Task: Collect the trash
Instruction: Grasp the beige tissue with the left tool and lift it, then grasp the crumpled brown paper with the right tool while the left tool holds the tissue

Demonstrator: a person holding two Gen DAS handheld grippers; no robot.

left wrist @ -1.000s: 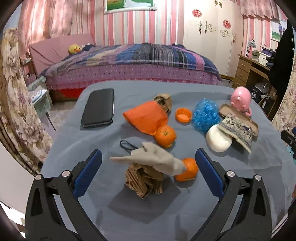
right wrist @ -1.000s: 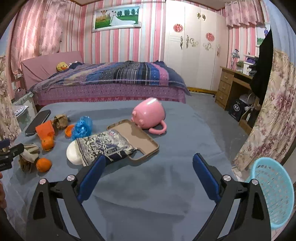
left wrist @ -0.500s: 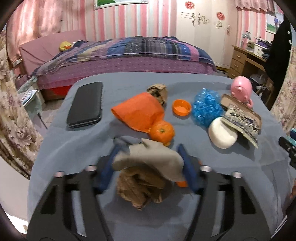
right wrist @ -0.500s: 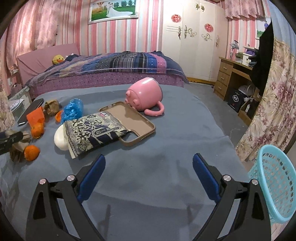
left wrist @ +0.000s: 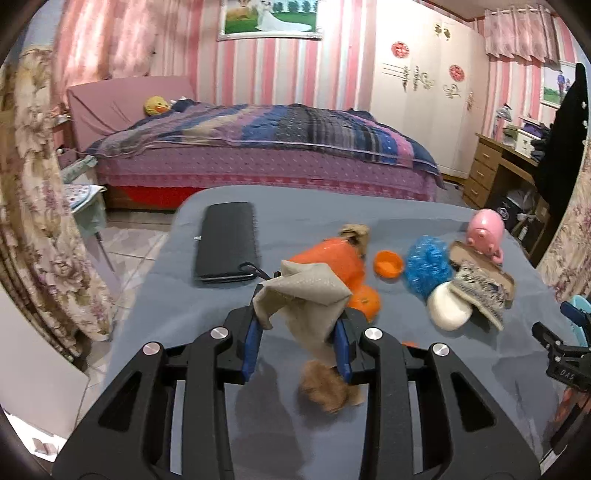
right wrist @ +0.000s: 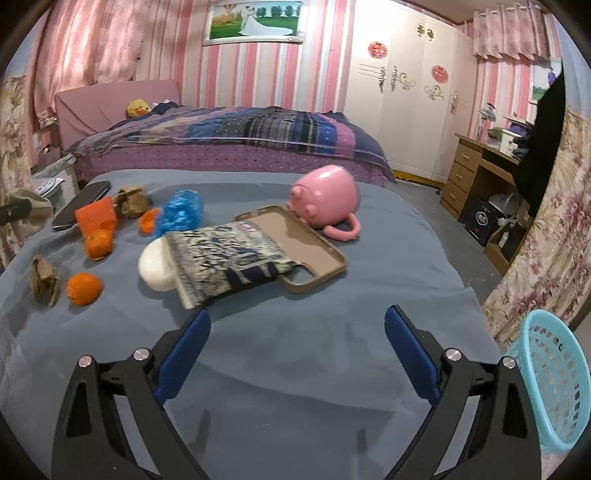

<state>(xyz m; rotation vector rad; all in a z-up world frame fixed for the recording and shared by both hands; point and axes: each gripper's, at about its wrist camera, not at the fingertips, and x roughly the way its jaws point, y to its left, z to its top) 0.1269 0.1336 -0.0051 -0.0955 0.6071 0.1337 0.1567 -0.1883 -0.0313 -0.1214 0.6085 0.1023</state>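
- Beige crumpled paper (left wrist: 306, 299) is pinched loosely in the left gripper (left wrist: 297, 347) — it may slip (thin hold).
- Right gripper (right wrist: 297, 339), jaws spread, is empty — far from the blue basket (right wrist: 554, 380).

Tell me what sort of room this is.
A home bedroom, most likely: a made bed with a patchwork quilt, a white wardrobe, and a framed wedding photo on pink-striped walls.

Bare grey tablecloth (right wrist: 295, 354) lies open between the right gripper's fingers (right wrist: 410, 347), with the patterned snack packet (right wrist: 225, 258) just beyond their tips.
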